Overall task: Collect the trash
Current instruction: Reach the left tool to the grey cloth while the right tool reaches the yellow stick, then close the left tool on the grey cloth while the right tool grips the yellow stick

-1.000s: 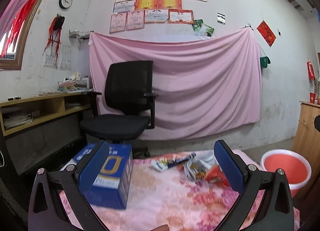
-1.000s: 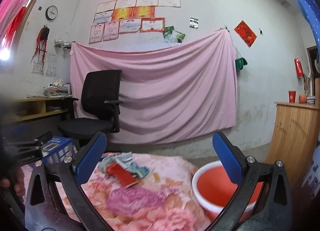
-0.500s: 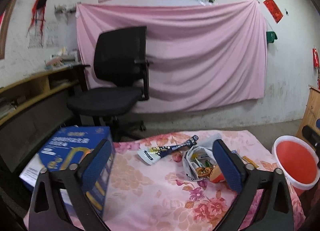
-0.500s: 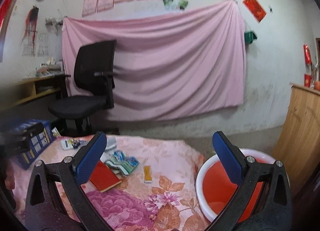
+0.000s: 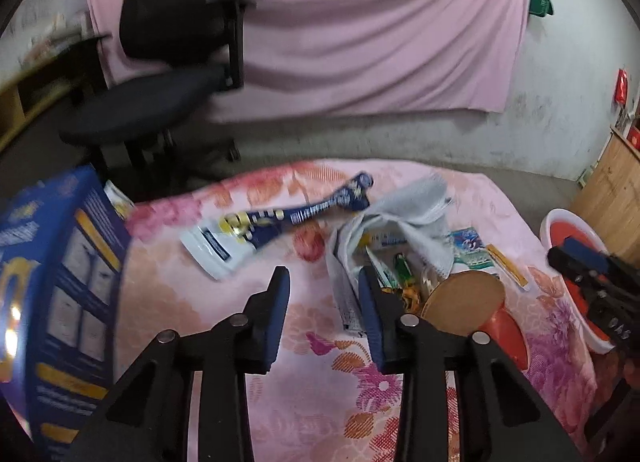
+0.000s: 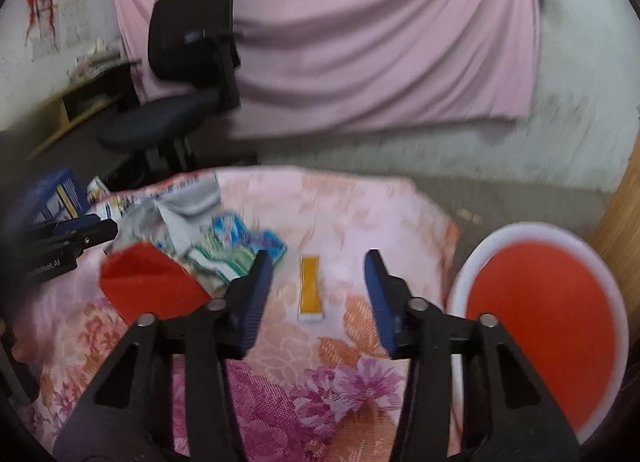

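Observation:
Trash lies on a pink floral cloth. A blue and white wrapper lies ahead of my left gripper, which is open and empty above the cloth. A crumpled grey bag with small packets lies just right of it, beside a flattened red cup. My right gripper is open and empty, with a small yellow sachet between its fingers on the cloth. Blue-green wrappers and the red cup lie to its left. A red basin with a white rim stands at the right.
A blue box stands at the cloth's left edge. A black office chair stands behind the cloth before a pink curtain. A wooden cabinet is at the right behind the basin. A shelf runs along the left wall.
Both grippers have tilted down and moved forward over the cloth. Their jaws have narrowed but remain open. The yellow sachet now sits between the right fingers.

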